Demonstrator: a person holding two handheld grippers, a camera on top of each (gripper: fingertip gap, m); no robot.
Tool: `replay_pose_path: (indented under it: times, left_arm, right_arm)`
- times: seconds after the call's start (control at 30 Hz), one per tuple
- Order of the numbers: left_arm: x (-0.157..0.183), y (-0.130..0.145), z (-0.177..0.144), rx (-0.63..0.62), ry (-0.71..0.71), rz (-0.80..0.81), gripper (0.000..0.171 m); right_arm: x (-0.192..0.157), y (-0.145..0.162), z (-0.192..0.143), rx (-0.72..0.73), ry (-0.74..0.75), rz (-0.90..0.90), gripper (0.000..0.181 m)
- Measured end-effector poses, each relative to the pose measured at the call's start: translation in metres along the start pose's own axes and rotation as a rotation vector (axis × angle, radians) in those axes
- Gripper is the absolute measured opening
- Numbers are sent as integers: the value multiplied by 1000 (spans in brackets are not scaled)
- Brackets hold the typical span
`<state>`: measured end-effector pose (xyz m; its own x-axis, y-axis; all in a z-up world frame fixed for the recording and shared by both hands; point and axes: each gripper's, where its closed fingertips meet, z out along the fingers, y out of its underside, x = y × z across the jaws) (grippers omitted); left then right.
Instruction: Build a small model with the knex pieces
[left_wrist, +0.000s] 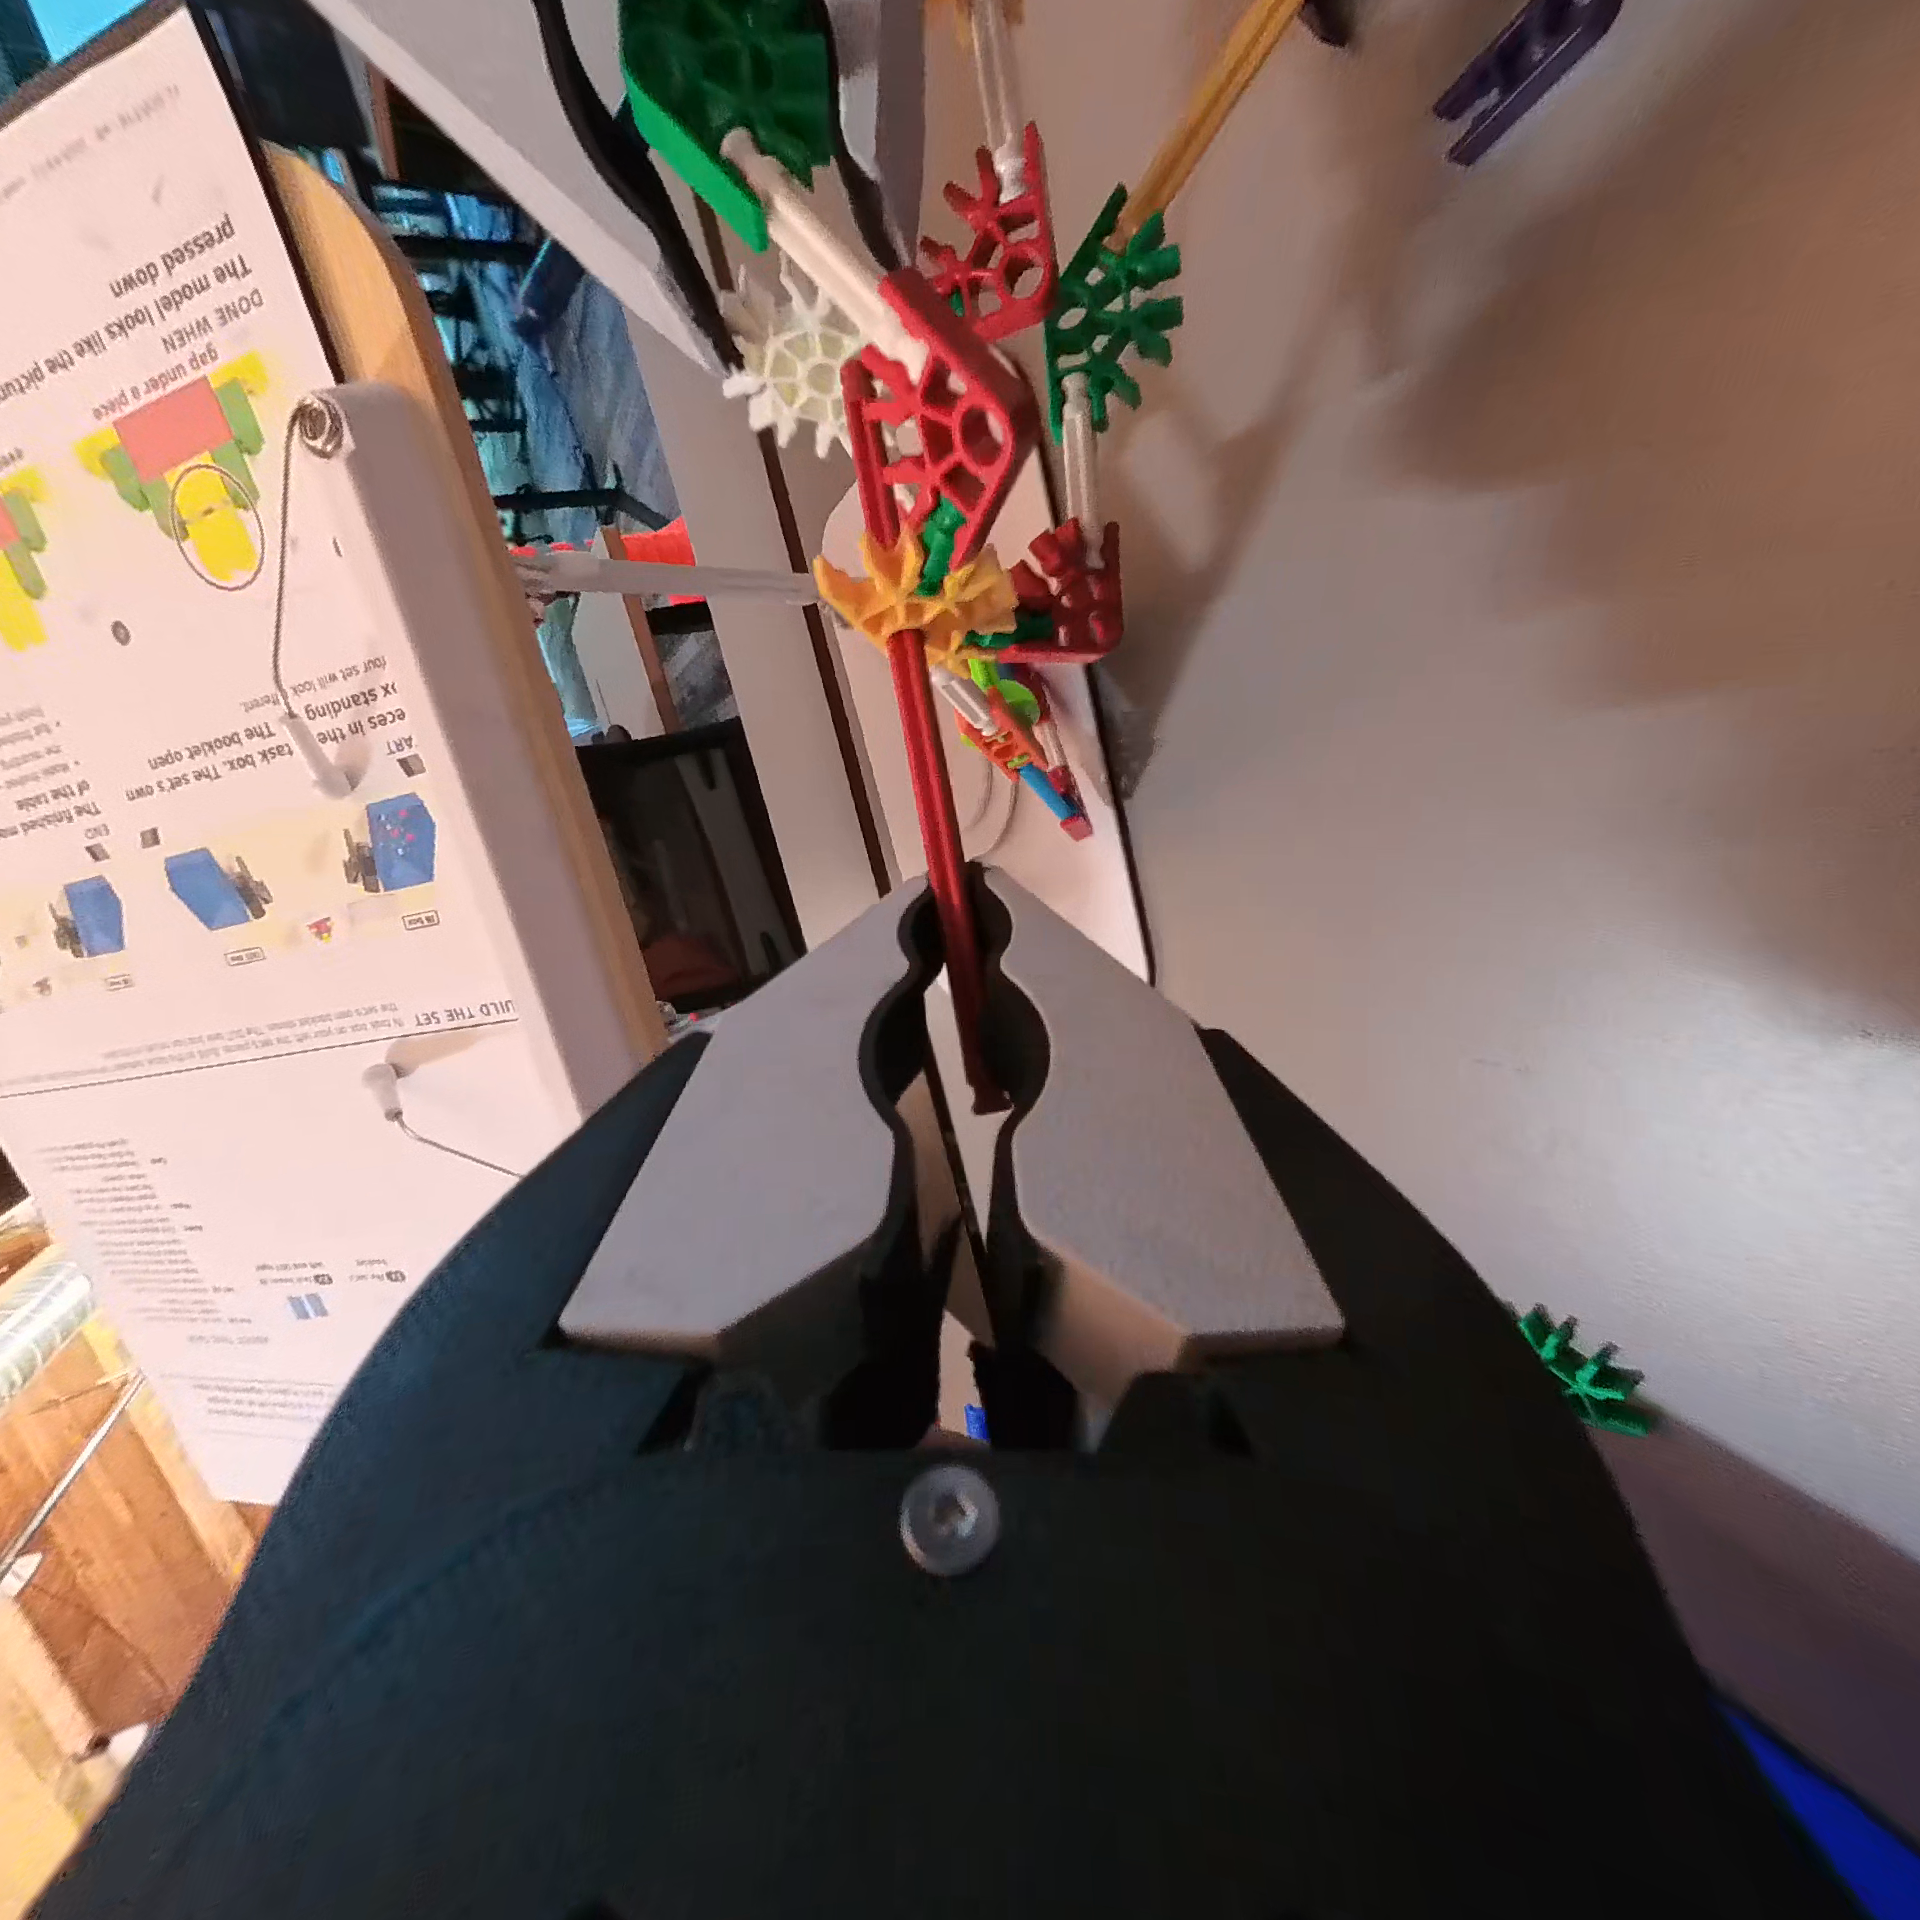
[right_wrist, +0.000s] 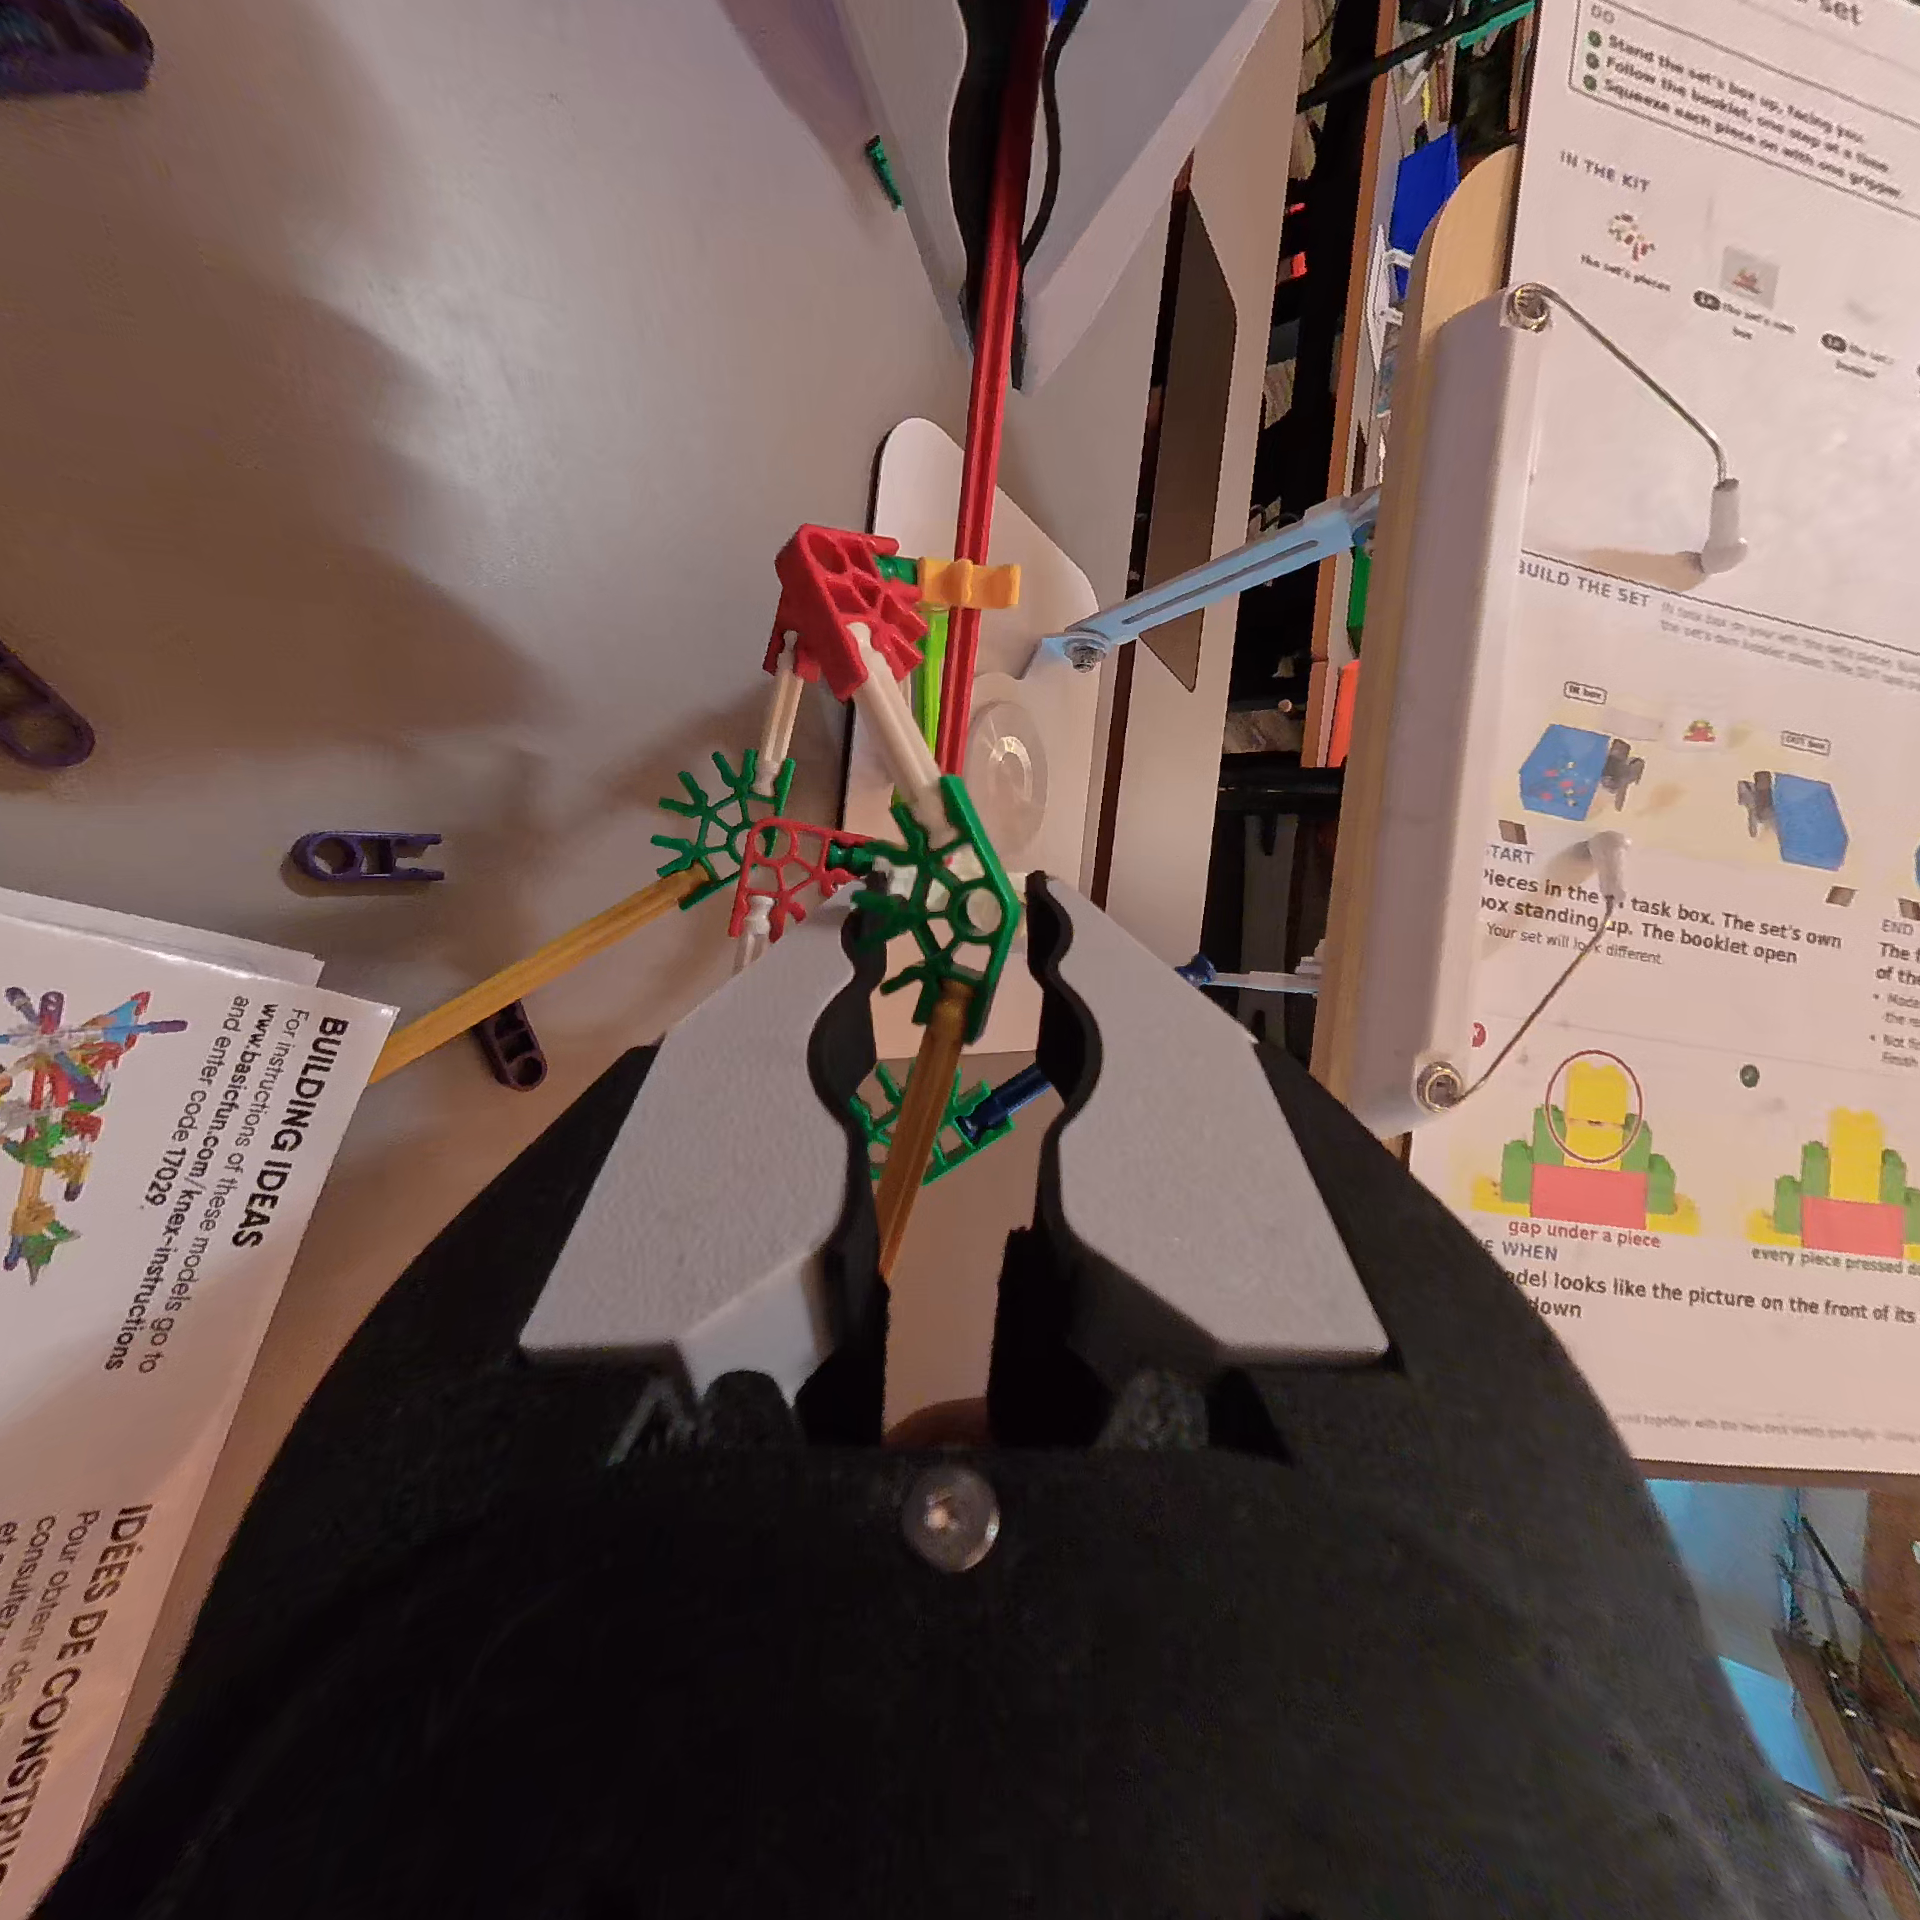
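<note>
My left gripper (left_wrist: 961, 883) is shut on the lower end of a long red rod (left_wrist: 935, 769). The rod runs up through a yellow-orange connector (left_wrist: 904, 603) into a small model of red, green and white connectors joined by white rods. My right gripper (right_wrist: 940, 904) is shut on the model's green connector (right_wrist: 951, 914), which has a yellow rod (right_wrist: 914, 1122) plugged into it between the fingers. The red rod (right_wrist: 987, 364) also shows in the right wrist view, running up into the left gripper's grey fingers (right_wrist: 914, 208). In the left wrist view the green connector (left_wrist: 707, 94) is at the top.
A printed booklet (right_wrist: 156, 1195) lies at the left on the white table (right_wrist: 416, 416). Loose purple connectors (right_wrist: 364, 857) and a second yellow rod (right_wrist: 520, 977) lie near it. A loose green connector (left_wrist: 1584, 1371) lies at the right. An instruction board (right_wrist: 1714, 831) stands behind on a wooden stand. Across from one pair of fingers to the other is roughly 9 centimetres.
</note>
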<state>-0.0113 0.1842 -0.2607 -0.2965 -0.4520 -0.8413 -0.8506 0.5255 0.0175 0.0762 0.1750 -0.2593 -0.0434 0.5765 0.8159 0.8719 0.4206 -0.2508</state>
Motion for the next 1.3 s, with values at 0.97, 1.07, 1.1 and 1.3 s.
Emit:
replay_pose_path:
  times: [0.97, 1.07, 1.1, 1.3]
  left_arm:
    - [2, 7, 7, -22, -5, -151, 0]
    - [1, 7, 6, -11, -12, -147, 0]
    - [1, 6, 6, -1, -10, -157, 0]
    - [-1, 5, 4, 26, -31, -160, 0]
  right_arm:
    - [-8, -9, -2, 56, -23, -37, 19]
    - [-8, -10, -3, 62, -26, -38, 19]
    - [-8, -9, -3, 62, -27, -39, 19]
    - [-10, -11, -3, 83, -36, -49, 19]
